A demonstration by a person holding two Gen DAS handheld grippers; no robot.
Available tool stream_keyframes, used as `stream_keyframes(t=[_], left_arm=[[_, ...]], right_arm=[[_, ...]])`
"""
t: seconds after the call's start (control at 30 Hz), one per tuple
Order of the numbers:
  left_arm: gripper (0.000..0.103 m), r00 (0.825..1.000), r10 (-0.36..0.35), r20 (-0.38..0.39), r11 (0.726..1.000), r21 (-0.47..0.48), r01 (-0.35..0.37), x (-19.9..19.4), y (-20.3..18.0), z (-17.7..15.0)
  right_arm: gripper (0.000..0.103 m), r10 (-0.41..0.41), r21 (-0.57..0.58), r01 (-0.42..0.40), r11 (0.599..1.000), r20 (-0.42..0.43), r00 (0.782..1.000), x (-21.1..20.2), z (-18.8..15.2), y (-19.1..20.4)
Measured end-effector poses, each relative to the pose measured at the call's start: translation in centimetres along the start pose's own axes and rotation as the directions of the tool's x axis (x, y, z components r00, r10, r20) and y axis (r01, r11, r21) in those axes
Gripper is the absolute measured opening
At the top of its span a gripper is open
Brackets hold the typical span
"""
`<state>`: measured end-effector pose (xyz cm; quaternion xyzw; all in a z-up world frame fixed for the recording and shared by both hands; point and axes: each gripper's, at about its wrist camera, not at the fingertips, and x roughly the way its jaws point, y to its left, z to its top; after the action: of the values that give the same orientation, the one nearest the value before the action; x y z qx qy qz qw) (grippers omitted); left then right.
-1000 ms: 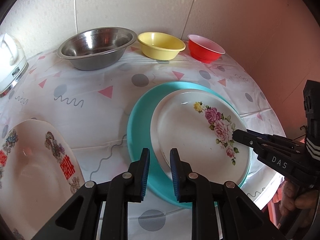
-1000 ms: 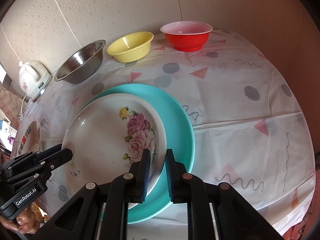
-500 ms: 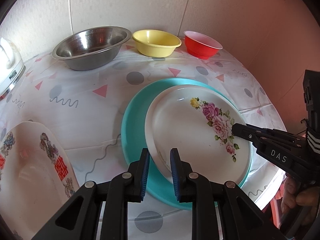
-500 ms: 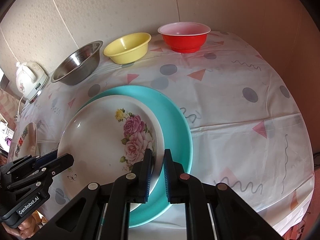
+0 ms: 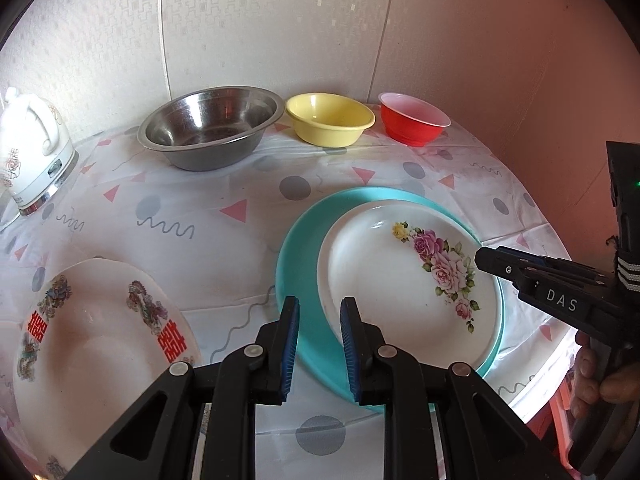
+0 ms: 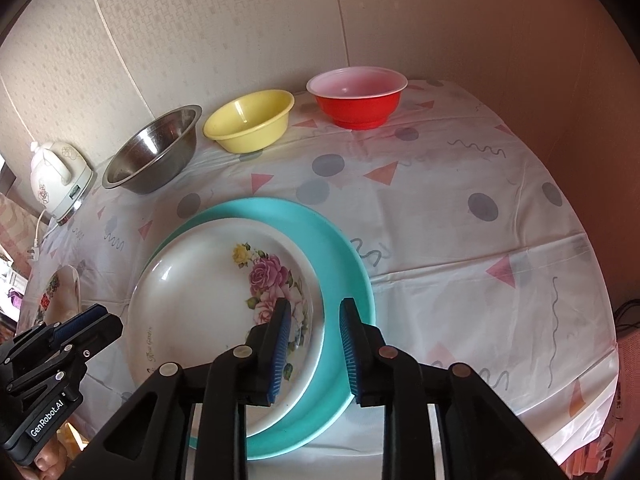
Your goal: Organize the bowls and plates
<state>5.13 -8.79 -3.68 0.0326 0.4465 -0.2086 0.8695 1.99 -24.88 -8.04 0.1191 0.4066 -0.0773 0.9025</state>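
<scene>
Right wrist view: our right gripper (image 6: 313, 342) has just been opening, jaws straddling the rose plate's (image 6: 208, 292) rim without pinching it. That plate sits off-centre on the teal plate (image 6: 344, 264). Left gripper (image 5: 320, 344) hovers nearly shut, holding nothing. We risk nudging the rose plate sideways if a finger catches its rim.

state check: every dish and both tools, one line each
rose plate: lying in the teal plate, off-centre
teal plate: flat on the table, rose plate on it
red-character plate: alone, unstacked
steel bowl: upright, empty
yellow bowl: upright, empty
red bowl: upright, empty
left tool: slightly open, grips nothing
right tool: jaws just opened, pads clear of the plate rims
</scene>
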Motion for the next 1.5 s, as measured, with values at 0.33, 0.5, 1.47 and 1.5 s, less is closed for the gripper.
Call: stream_keyframes(t=[0.33, 0.5, 1.47, 1.5], left_arm=[[0.022, 1.0, -0.016, 0.027, 0.997, -0.073, 0.018, -2.0, 2.4, 0.5], [0.024, 0.999, -0.006, 0.041, 0.991, -0.13, 0.012, -3.3, 4.9, 0.2], [0.033, 0.988, 0.144, 0.048, 0.861, -0.498, -0.101, -9.7, 24.5, -10.1], [0.033, 0.99, 0.13, 0.052, 0.863, -0.497, -0.088, -9.5, 24.4, -10.2]], right_arm=[[0.028, 0.13, -0.015, -0.13, 0.991, 0.004, 0.992, -0.7, 1.1, 2.2], [0.03, 0.239, -0.073, -0.239, 0.968, -0.01, 0.971, -0.9, 1.5, 5.1], [0.037, 0.472, -0.209, -0.55, 0.809, -0.326, 0.819, 4.7, -2.6, 18.9], [0.037, 0.472, -0.21, -0.549, 0.809, -0.327, 0.819, 4.8, -2.6, 19.0]])
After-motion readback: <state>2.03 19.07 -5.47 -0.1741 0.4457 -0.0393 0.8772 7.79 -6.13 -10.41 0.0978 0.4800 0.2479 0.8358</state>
